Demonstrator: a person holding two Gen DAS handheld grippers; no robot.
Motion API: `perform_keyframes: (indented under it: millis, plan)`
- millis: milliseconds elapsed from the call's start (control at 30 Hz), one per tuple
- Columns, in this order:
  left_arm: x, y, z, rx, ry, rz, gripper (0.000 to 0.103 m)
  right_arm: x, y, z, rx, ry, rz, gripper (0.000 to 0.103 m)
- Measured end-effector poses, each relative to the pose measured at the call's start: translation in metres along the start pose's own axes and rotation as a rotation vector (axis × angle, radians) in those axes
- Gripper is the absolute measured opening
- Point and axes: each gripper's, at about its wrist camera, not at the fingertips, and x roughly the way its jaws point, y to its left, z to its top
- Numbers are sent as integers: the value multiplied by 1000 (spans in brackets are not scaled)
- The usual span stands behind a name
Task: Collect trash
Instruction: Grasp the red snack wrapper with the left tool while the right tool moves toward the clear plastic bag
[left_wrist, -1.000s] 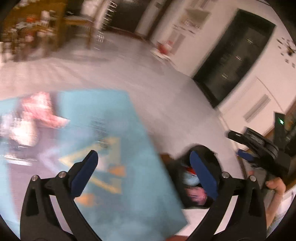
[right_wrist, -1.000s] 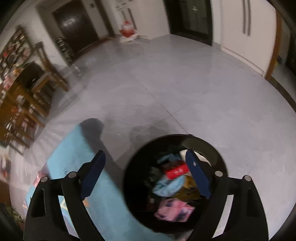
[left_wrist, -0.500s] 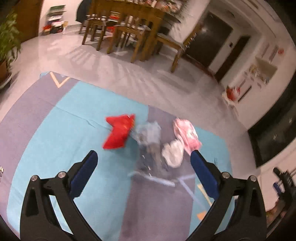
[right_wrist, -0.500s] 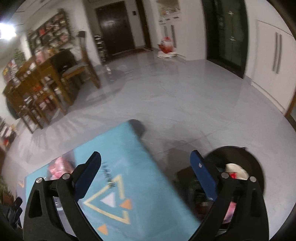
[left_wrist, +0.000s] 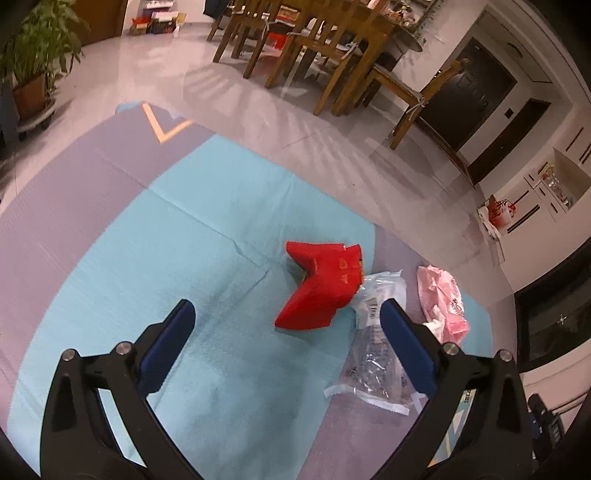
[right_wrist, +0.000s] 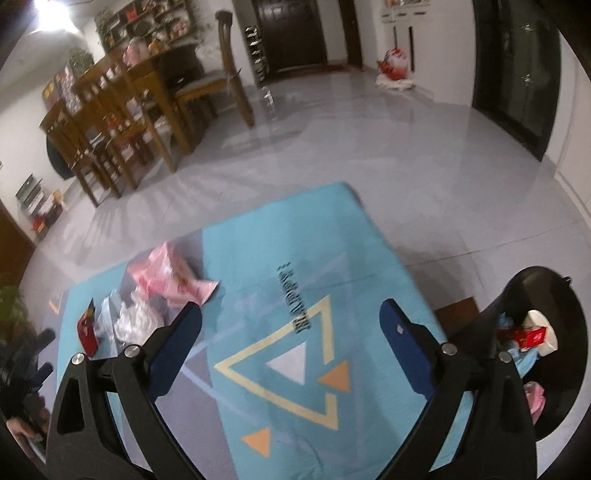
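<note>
Now that the left gripper (left_wrist: 282, 334) has swung from the bin (right_wrist: 565, 325), its fingers wide apart and empty, the red wrapper (left_wrist: 319, 286) lies just ahead, ready to grab; the right gripper (right_wrist: 290, 334) is wide apart too.

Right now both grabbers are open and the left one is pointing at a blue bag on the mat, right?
Nearly. The bag in front of the open left gripper is red, not blue, as the left wrist view shows. It does lie on the mat, and the right gripper is open too.
</note>
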Motion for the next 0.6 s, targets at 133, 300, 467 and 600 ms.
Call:
perform_keyframes:
  millis: [133, 300, 467, 600]
  plan:
    - [17, -1, 3, 1, 5, -4, 99, 4, 17, -9, -49, 23, 29, 95]
    - [40, -13, 5, 28, 18, -41, 90, 8, 38, -20, -114, 75, 112, 95]
    - [65, -16, 0, 70, 75, -4, 53, 12, 54, -26, -175, 99, 121, 95]
    - [65, -7, 1, 51, 78, 42, 27, 14, 59, -29, -192, 107, 113, 95]
